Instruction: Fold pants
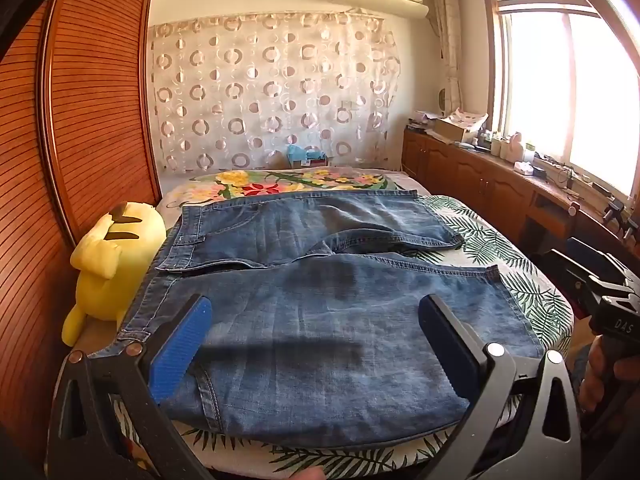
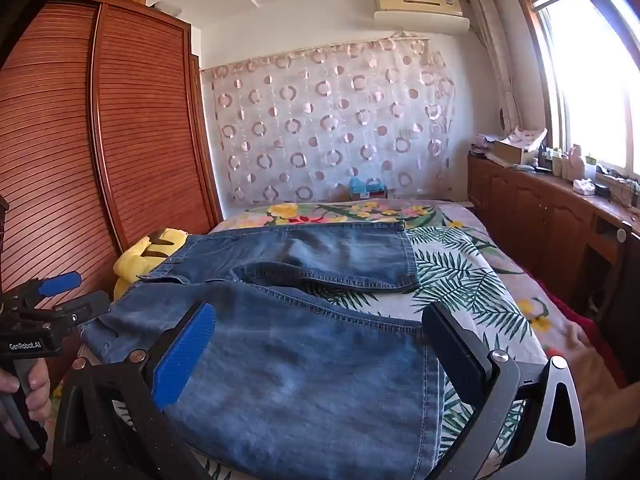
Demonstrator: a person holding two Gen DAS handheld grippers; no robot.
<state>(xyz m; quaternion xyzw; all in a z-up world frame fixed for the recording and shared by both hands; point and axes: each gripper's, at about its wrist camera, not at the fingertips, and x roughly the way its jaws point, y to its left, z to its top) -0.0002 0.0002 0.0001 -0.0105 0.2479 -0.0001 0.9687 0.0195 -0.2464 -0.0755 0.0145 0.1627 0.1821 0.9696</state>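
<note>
The jeans (image 1: 320, 300) are lying spread flat on the bed (image 1: 520, 280), legs pointing away from the yellow plush toy (image 1: 116, 264) beside the waistband. The left claw (image 1: 316, 320) and right claw (image 2: 320, 328) are hovering over the jeans, both gaping wide, gripping nothing.

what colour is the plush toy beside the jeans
Yellow, with dark stripes on its back. The plush toy shows best in the left wrist view, left of the jeans.
</note>
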